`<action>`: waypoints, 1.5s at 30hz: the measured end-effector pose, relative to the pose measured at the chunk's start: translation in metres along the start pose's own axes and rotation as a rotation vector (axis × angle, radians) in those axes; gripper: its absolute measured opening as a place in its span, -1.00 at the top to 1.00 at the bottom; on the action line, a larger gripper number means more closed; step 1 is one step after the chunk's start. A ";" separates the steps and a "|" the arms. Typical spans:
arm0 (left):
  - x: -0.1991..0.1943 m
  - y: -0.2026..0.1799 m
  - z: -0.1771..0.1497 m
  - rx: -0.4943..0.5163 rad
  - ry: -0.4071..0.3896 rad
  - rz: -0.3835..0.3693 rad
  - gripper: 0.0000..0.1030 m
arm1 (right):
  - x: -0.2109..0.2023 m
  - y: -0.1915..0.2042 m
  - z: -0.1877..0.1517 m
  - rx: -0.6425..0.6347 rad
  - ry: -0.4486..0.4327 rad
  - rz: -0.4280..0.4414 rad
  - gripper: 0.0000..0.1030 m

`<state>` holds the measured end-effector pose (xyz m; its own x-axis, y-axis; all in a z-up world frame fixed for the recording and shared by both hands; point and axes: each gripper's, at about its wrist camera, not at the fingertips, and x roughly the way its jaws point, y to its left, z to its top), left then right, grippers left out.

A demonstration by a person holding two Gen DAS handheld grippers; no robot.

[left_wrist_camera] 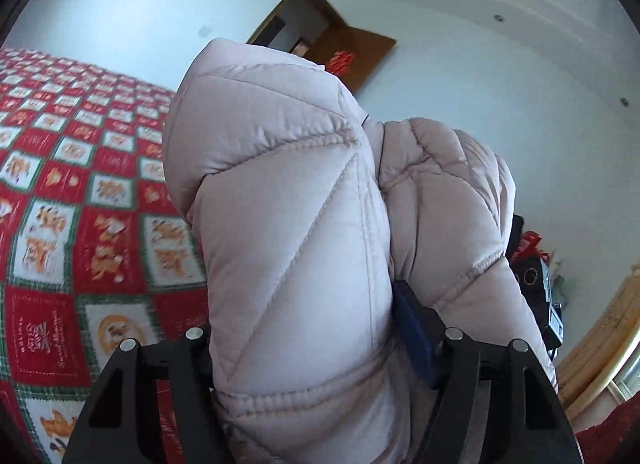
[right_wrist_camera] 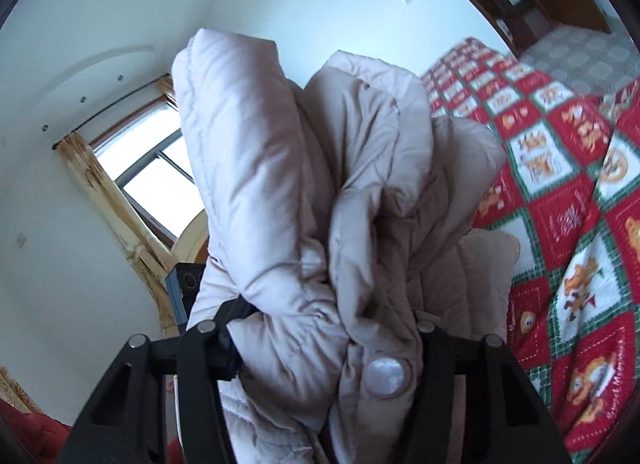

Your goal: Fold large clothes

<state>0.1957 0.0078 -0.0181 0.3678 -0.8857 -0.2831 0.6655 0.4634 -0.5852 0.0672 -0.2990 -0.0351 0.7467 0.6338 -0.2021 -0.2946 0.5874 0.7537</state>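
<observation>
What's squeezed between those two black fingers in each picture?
The puffy pale jacket. In the left wrist view it fills the left gripper; in the right wrist view a bunched part with a snap button sits in the right gripper.

We read only "Sweet Memories" stitched in white script on red squares of the patchwork bedspread [right_wrist_camera: 608, 368]; other lettering stays too blurred.

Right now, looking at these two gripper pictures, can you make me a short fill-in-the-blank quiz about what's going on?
1. Both grippers are shut on a puffy, quilted ____ of pale pink.
2. The bedspread under it is checked in white, green and ____.
3. Near the right gripper the garment shows a round, pearly ____.
4. Behind the garment, the right wrist view shows a bright ____ with yellow curtains.

Missing words: jacket; red; button; window
</observation>
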 end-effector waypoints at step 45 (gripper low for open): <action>0.330 -0.105 -0.051 0.455 0.305 0.519 -0.98 | -0.222 -0.179 0.015 0.209 -0.281 -0.756 -0.56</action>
<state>0.2139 -0.3341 -0.0886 0.5553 -0.4880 -0.6734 0.6824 0.7303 0.0334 -0.0370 -0.5522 -0.1157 0.8277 -0.0597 -0.5579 0.4423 0.6812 0.5834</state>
